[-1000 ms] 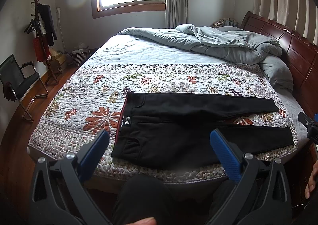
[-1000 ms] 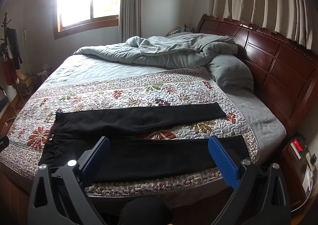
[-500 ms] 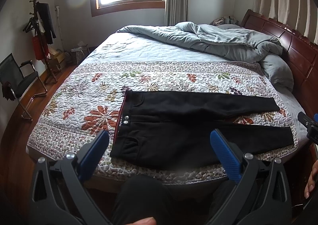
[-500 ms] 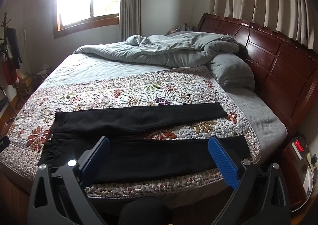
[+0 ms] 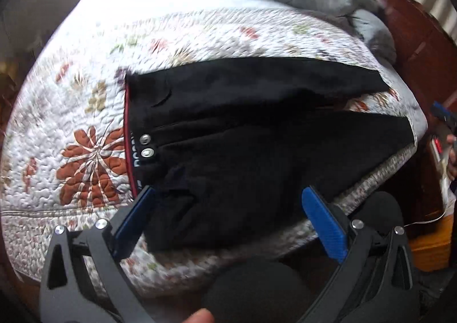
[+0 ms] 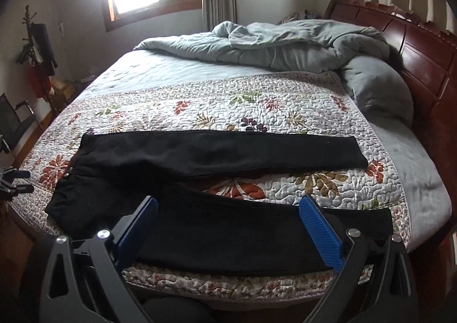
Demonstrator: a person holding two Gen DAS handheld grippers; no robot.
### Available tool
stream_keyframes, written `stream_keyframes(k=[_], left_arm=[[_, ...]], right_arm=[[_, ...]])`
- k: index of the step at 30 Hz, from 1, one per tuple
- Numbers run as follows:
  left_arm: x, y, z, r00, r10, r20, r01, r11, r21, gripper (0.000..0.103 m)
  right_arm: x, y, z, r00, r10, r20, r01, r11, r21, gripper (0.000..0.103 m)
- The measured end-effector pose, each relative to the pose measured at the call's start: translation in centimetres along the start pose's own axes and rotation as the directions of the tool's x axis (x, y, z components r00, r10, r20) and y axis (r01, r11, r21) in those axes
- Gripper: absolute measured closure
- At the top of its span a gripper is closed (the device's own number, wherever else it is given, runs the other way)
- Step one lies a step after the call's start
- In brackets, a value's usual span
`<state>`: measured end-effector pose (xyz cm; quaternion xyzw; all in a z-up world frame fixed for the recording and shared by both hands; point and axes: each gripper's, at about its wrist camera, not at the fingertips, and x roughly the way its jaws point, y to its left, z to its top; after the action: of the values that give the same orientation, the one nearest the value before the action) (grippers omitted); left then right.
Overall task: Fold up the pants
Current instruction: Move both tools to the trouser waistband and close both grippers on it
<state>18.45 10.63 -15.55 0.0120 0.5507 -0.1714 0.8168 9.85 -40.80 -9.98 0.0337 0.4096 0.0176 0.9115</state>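
1. Black pants (image 6: 200,180) spread flat on the quilt (image 6: 257,100) near the bed's front edge, waistband left, legs splayed apart to the right. No fold made yet.
2. Left gripper (image 5: 225,220) wide apart, nothing held, hovering by the near waistband corner. Right gripper (image 6: 228,226) also spread wide and empty, over the near leg.
3. Risks imo: pinching quilt along w/ fabric, since it's soft and puffy; grabbing just one layer at the waist = lopsided fold; near leg sits close to the edge, could slide off.
4. Left view shows snap buttons (image 5: 146,146) + red waistband trim, but blurry. Right view sharp, shows both leg hems + gray pillow (image 6: 377,86).
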Motion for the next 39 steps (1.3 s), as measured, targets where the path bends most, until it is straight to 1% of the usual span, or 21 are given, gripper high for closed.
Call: stream_keyframes(k=[1,4,6,9,12,16,18,19,20,21,23,24,26,27,28,30,31,34,37,38,39], left_arm=[[1.2,2.7,1.8,1.000,-0.017,-0.020,0.017,0.999,-0.027,0.002],[3.8,9.4,6.9,0.996,-0.089,-0.003,0.088,0.989,-0.121,0.002],[5.8,12.9,9.8,0.989,-0.149,0.009,0.148,0.971,-0.188,0.002],[10.0,17.3,13.4,0.979,-0.204,0.010,0.199,0.940,-0.277,0.003],[14.3,19.4,15.2,0.967,-0.252,-0.025,0.232,0.919,-0.319,0.003],[18.0,19.6,16.1,0.964,-0.248,-0.094,0.210,0.929,-0.304,0.003],[18.8,19.5,16.8,0.966,-0.241,-0.098,0.206,0.938,-0.277,0.003],[18.8,19.0,16.9,0.961,-0.262,-0.094,0.230,0.937,-0.263,0.005],[18.9,18.4,17.1,0.950,-0.294,-0.101,0.262,0.933,-0.247,0.010],[19.0,17.9,17.1,0.951,-0.287,-0.117,0.254,0.939,-0.233,0.016],[19.5,17.5,17.0,0.954,-0.267,-0.139,0.234,0.948,-0.216,0.019],[19.9,17.6,17.1,0.955,-0.259,-0.146,0.224,0.949,-0.219,0.025],[20.2,18.4,17.1,0.958,-0.243,-0.149,0.204,0.950,-0.236,0.042],[20.3,18.8,17.2,0.961,-0.230,-0.152,0.189,0.951,-0.246,0.058],[20.3,19.3,17.2,0.964,-0.219,-0.153,0.176,0.950,-0.257,0.068],[20.1,20.3,17.0,0.959,-0.243,-0.144,0.194,0.937,-0.289,0.072],[20.0,20.5,16.9,0.960,-0.242,-0.144,0.193,0.938,-0.290,0.074],[19.9,20.1,16.9,0.962,-0.235,-0.137,0.189,0.939,-0.288,0.078],[20.1,20.0,16.8,0.965,-0.228,-0.132,0.178,0.934,-0.309,0.078],[19.9,19.7,16.7,0.964,-0.230,-0.130,0.182,0.935,-0.304,0.080],[19.7,19.4,16.7,0.962,-0.239,-0.129,0.192,0.935,-0.299,0.087]], right_arm=[[1.8,-1.5,0.5,0.999,0.028,-0.039,-0.028,1.000,0.006,0.003],[6.4,-4.8,2.6,0.983,0.113,-0.142,-0.112,0.994,0.014,0.003],[9.5,-7.2,4.1,0.969,0.157,-0.189,-0.151,0.987,0.048,0.003],[14.2,-10.9,6.4,0.944,0.217,-0.250,-0.190,0.973,0.130,0.003],[18.2,-14.3,8.1,0.931,0.233,-0.281,-0.189,0.966,0.175,0.003],[22.5,-18.7,10.2,0.911,0.250,-0.327,-0.186,0.959,0.213,0.003],[24.1,-21.5,10.9,0.905,0.254,-0.342,-0.174,0.953,0.247,0.003],[24.7,-22.9,11.2,0.903,0.253,-0.346,-0.165,0.950,0.264,0.003],[25.1,-24.3,11.5,0.904,0.243,-0.350,-0.149,0.950,0.275,0.003],[25.6,-25.9,11.7,0.906,0.227,-0.357,-0.124,0.950,0.288,0.003],[26.7,-29.2,11.9,0.909,0.191,-0.372,-0.070,0.946,0.316,0.003],[27.1,-30.7,11.9,0.909,0.181,-0.376,-0.051,0.942,0.331,0.003],[27.9,-33.0,11.7,0.911,0.163,-0.379,-0.024,0.938,0.346,0.003],[28.4,-34.2,11.7,0.913,0.153,-0.379,-0.011,0.936,0.351,0.003],[28.8,-35.2,11.7,0.915,0.140,-0.378,0.004,0.934,0.356,0.003],[29.7,-37.1,11.5,0.919,0.129,-0.372,0.021,0.927,0.374,0.003],[30.2,-37.9,11.4,0.921,0.121,-0.370,0.032,0.924,0.381,0.003],[31.5,-39.3,11.4,0.921,0.149,-0.360,0.007,0.917,0.399,0.003],[32.2,-39.5,11.7,0.919,0.195,-0.342,-0.046,0.916,0.398,0.003],[32.1,-39.2,11.7,0.916,0.212,-0.341,-0.069,0.919,0.388,0.005],[31.9,-39.0,11.6,0.909,0.238,-0.342,-0.098,0.920,0.379,0.007]])
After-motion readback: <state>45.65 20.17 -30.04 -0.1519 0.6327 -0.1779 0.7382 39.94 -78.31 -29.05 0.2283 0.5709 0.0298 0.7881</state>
